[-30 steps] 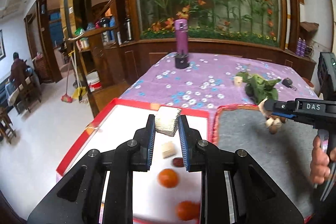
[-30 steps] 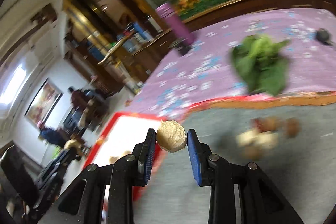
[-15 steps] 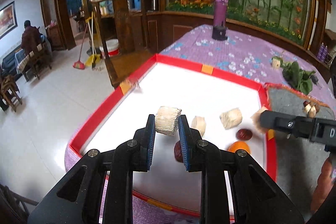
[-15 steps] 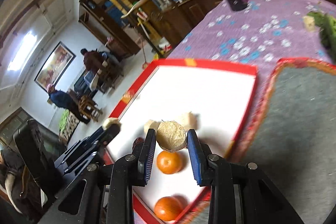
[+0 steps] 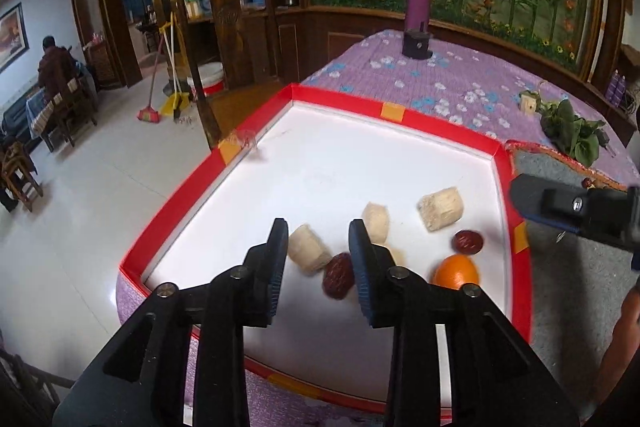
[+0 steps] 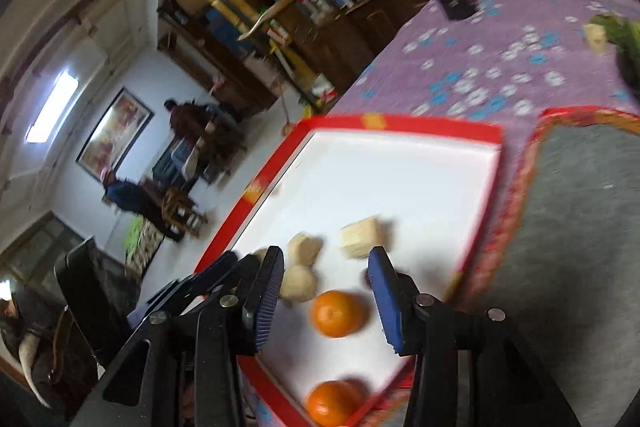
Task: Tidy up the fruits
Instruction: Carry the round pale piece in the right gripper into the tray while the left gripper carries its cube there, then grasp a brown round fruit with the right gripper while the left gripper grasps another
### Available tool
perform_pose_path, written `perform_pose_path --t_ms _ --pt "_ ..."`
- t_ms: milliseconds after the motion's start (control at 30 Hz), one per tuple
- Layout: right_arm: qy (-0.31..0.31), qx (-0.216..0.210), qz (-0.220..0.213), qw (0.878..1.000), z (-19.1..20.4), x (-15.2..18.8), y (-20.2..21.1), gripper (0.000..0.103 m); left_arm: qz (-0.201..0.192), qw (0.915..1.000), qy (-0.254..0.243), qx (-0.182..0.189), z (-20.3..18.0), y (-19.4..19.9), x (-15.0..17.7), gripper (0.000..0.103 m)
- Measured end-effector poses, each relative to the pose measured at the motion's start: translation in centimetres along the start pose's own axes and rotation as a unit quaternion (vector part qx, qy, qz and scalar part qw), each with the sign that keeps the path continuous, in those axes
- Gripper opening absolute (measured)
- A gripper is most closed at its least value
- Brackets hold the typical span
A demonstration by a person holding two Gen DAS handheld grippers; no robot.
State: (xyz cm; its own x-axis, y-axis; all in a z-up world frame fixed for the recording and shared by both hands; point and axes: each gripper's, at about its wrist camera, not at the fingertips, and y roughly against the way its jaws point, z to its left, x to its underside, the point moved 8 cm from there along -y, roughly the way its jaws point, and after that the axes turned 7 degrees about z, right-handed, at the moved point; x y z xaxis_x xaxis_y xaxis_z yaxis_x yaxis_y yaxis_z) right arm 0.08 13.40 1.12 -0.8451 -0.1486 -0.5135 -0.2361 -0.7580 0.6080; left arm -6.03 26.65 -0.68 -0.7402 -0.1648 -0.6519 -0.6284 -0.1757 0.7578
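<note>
Where the red-rimmed white tray (image 5: 400, 163) sits on the desk (image 5: 452, 83), we see both tools over its near end. Left tool (image 5: 318, 255): jaws opening, nothing pressed between the pads; a pale cut piece (image 5: 306, 251) lies on the tray just past its left finger, slightly blurred, and a dark red date (image 5: 338, 275) lies between and just beyond the fingertips. Right tool (image 6: 326, 293): jaws opening too, nothing gripped; a pale rounded piece (image 6: 299, 282) rests on the tray against the inside of its left finger, an orange (image 6: 337, 313) lies between the fingers on the tray floor.

Other fruit ahead of the left tool: two more pale chunks (image 5: 440, 209), a second date (image 5: 467, 241), the same orange partly behind the right finger. A second orange (image 6: 332, 401) sits at the tray's near corner below the right tool, cut by the tool body.

Around: grey mat (image 6: 580, 227) right of the tray; purple bottle (image 5: 418, 11) on a dark base far ahead; green leaves (image 5: 568, 131) and a small wooden block (image 5: 529, 103) far right. The right tool's dark body crosses the left view's right edge and covers part of the mat. A hand (image 5: 624, 343) shows at that edge, mostly cut off.

Right view is motion-blurred; the dark thing by its right fingertip we cannot identify.
</note>
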Motion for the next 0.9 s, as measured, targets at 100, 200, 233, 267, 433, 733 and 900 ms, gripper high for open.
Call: perform_pose_path --t_ms 100,200,233,267,433,733,900 --pt "-0.027 0.013 -0.030 0.999 -3.1 -0.8 2.8 0.043 -0.011 0.9998 -0.017 0.008 -1.7 0.9 -0.4 0.038" --pt "-0.050 0.029 -0.057 0.997 -6.3 -1.0 6.2 0.043 -0.014 0.9985 -0.043 0.029 -4.5 1.5 -0.6 0.040" --pt "-0.061 0.037 -0.068 0.995 -7.7 -1.1 7.6 0.043 -0.012 0.9978 -0.053 0.037 -5.5 1.6 -0.6 0.041" --pt "-0.070 0.042 -0.076 0.994 -8.9 -1.2 8.8 0.043 -0.011 0.9968 -0.065 0.045 -6.8 1.7 -0.6 0.041" --pt "-0.128 0.097 -0.122 0.979 -16.9 -1.2 16.2 0.043 0.006 0.9899 -0.104 0.096 -12.4 2.0 -0.4 0.041" --pt "-0.216 0.119 -0.110 0.963 -25.1 -0.1 18.7 0.040 0.030 0.9662 -0.194 0.167 -24.1 1.8 -0.2 0.041" --pt "-0.194 0.134 -0.097 0.967 -24.7 -0.5 18.0 0.039 0.041 0.9556 -0.219 0.193 -28.5 0.7 0.1 0.041"
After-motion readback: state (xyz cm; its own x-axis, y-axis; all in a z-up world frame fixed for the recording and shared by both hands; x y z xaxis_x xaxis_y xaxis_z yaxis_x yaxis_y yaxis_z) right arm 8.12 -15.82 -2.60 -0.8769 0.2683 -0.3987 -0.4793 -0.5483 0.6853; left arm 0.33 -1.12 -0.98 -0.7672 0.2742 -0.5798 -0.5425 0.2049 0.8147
